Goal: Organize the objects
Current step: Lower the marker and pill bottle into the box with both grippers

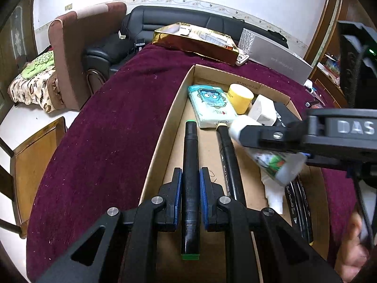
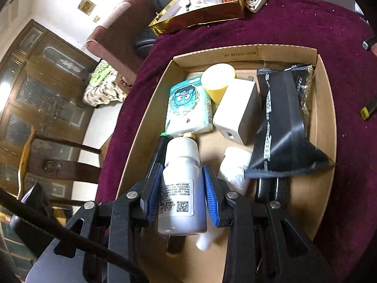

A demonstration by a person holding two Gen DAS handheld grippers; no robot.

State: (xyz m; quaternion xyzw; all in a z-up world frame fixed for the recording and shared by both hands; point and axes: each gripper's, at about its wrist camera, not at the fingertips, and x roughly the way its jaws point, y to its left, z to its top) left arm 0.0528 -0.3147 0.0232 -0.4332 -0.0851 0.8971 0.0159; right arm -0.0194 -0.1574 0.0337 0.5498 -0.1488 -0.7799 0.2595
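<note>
**Supervisor:** How far along are you?

**Operator:** Well on, I'd judge. I've got the left gripper (image 1: pixel 190 184) clamped narrow on a black marker (image 1: pixel 190 176) with green ends, hanging over the left side of the cardboard box (image 2: pixel 150 118). My right gripper (image 2: pixel 182 188) grips a white bottle (image 2: pixel 181 188) by its body, cap pointing away from me, also above the box.

**Supervisor:** What's already in?

**Operator:** A tissue pack (image 2: pixel 186 108), a yellow cup (image 2: pixel 218 82) lying on its side, a white charger block (image 2: pixel 238 110) and a black pouch (image 2: pixel 282 122) sit at the far end. Another black marker (image 1: pixel 228 160) lies on the box floor beside mine, with more markers under the pouch (I can't count them).

**Supervisor:** What's left?

**Operator:** Setting these two down, I think. Then at least two pens (image 2: pixel 368 109) lie out on the maroon worktop (image 2: pixel 306 30), right of the box. The gold tray (image 2: pixel 200 16) beyond may not be mine to sort.
</note>
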